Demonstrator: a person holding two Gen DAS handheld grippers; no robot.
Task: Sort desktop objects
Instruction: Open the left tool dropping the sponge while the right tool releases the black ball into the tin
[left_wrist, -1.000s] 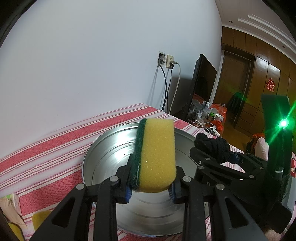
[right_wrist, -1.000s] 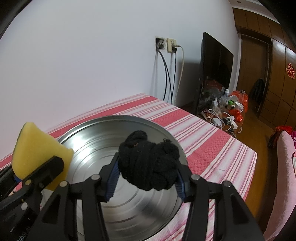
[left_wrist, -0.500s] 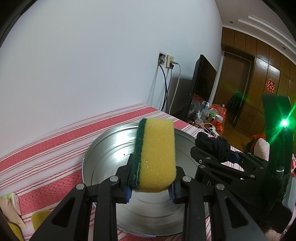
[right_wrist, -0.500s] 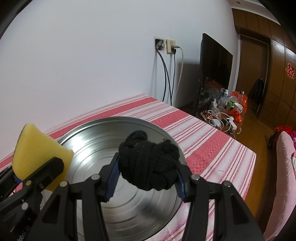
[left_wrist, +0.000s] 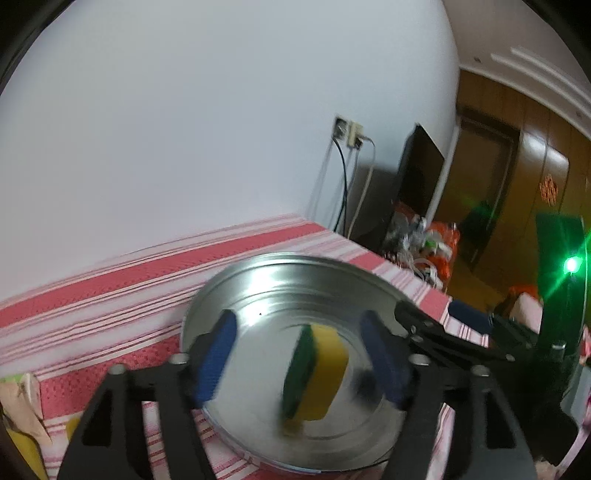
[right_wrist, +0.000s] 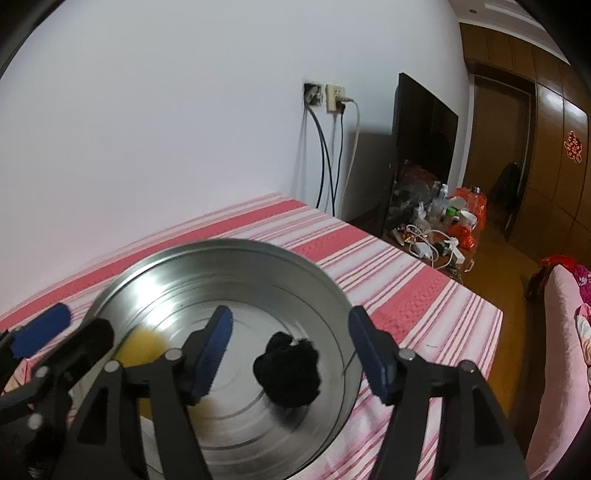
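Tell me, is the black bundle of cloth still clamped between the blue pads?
No, the black cloth bundle sits loose in the round metal basin, clear of both blue pads of the right hand-held gripper.

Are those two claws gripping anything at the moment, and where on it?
Nothing. Both claws have just been opening: the sponge is clear of the left claw, the black cloth clear of the right claw, over the basin.
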